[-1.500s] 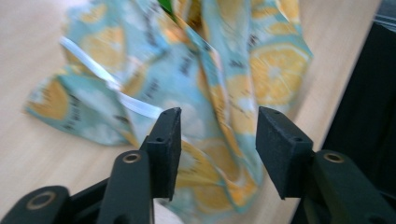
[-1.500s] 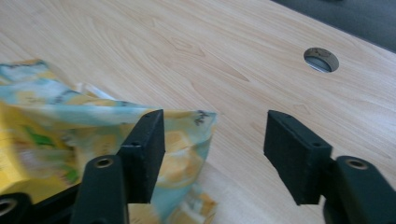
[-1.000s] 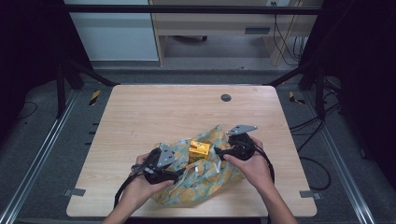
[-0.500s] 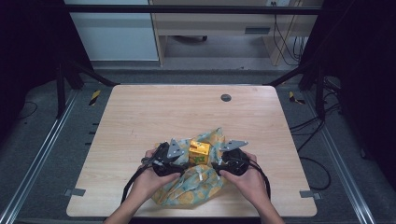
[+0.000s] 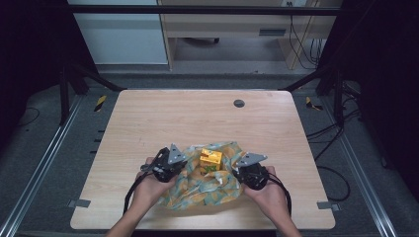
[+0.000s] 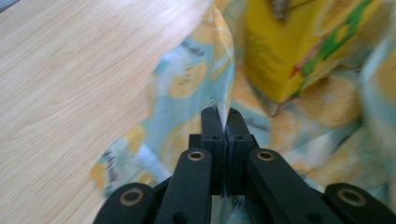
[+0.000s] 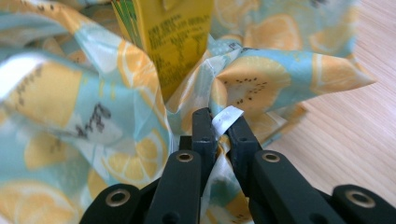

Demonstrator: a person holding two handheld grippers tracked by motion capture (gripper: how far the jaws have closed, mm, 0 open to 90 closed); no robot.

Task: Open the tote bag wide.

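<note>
Your left gripper [image 5: 174, 167] sits at the left edge of the cloth [image 5: 205, 190], near the front of the table [image 5: 148, 118]. In the left gripper view its 2 jaws are pressed together on a raised fold of that cloth [image 6: 187, 88], pinching the thin edge between them. Bare wood lies to the left of the fold, and the yellow carton [image 6: 299, 46] stands just beyond it, up and to the right.

The carton [image 5: 211, 161] stands on the cloth between your 2 grippers, with fabric bunched up around its base. The cloth is pale blue with orange and kiwi slices printed on it.

Your right gripper [image 5: 245, 170] is at the cloth's right edge. In the right gripper view its jaws are nearly shut, pinching gathered cloth [image 7: 252, 79] and a small white tag [image 7: 227, 116] that pokes out between the tips. The carton [image 7: 173, 37] rises just behind the pinch, close to the jaw tips.

Farther back, a dark round grommet [image 5: 239, 103] is set in the tabletop, well apart from everything else.
</note>
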